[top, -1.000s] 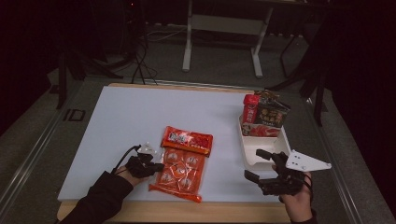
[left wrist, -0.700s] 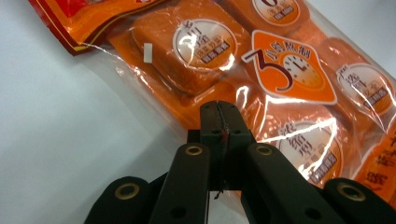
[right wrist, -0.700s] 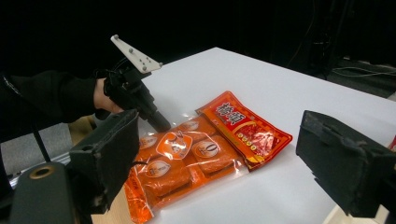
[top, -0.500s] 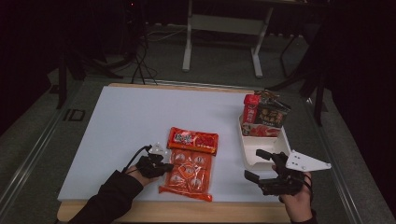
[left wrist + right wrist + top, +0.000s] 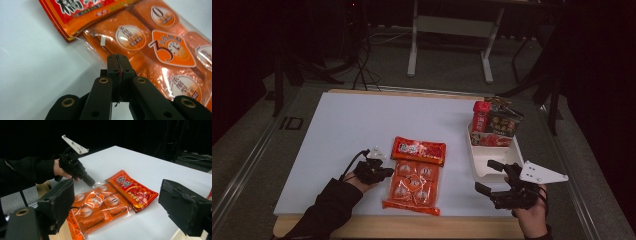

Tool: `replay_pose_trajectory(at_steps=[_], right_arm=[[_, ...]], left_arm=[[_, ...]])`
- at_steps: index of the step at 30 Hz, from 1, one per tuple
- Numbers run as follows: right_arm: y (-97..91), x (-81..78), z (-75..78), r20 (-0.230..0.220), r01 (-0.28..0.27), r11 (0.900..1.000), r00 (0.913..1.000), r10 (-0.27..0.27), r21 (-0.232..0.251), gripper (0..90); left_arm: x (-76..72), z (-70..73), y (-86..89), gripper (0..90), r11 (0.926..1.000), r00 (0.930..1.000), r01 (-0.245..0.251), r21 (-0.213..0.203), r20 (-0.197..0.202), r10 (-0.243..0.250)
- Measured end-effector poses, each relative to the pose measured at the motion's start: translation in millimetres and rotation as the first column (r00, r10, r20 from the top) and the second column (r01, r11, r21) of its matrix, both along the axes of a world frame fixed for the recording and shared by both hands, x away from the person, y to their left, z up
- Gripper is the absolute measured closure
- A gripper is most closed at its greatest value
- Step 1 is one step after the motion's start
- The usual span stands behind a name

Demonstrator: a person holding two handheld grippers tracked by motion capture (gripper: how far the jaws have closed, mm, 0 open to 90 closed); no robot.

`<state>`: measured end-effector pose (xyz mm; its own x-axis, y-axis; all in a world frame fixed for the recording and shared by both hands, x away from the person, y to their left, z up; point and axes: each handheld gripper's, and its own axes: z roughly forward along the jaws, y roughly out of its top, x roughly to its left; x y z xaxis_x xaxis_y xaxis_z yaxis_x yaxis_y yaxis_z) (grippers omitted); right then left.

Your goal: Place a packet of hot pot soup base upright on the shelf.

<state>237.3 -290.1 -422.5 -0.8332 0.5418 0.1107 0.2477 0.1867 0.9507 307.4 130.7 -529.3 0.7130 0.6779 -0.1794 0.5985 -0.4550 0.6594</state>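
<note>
Dim table (image 5: pixel 362 125); orange packet (image 5: pixel 160 50) (edge cropped)

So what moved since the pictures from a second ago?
The left claw, shut on the clear edge of the orange snack pack, slid that pack along the white table toward the right, nearer the white tray. The right claw stayed open and kept still beside the tray, and the packets in the tray did not move.
</note>
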Motion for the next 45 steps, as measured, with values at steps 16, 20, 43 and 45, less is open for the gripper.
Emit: replay_pose_trajectory(at_steps=[16,20,43,45], right_arm=[[1.3,-0.5,-0.3,-0.001,-0.002,1.0,1.0,0.002,-0.005,13.5],[2.5,0.4,-1.1,-0.003,-0.003,1.0,1.0,0.003,-0.006,13.5],[0.0,-0.3,-2.2,-0.001,0.008,0.9998,1.0,-0.008,-0.016,13.6],[0.1,-0.3,-2.4,-0.002,0.008,0.9998,1.0,-0.008,-0.016,13.6]], left_arm=[[-17.7,-3.9,-13.2,90.0,0.9961,0.995,0.088,-0.001,-0.046,-0.088],[-17.5,-6.0,-20.0,90.0,0.9933,0.992,0.111,-0.033,-0.057,-0.112],[-3.7,20.0,-6.3,25.2,0.9876,0.9977,-0.003,-0.157,0.067,0.013],[-0.7,21.4,-1.8,24.5,0.9795,0.9986,0.017,-0.201,0.052,-0.007]])
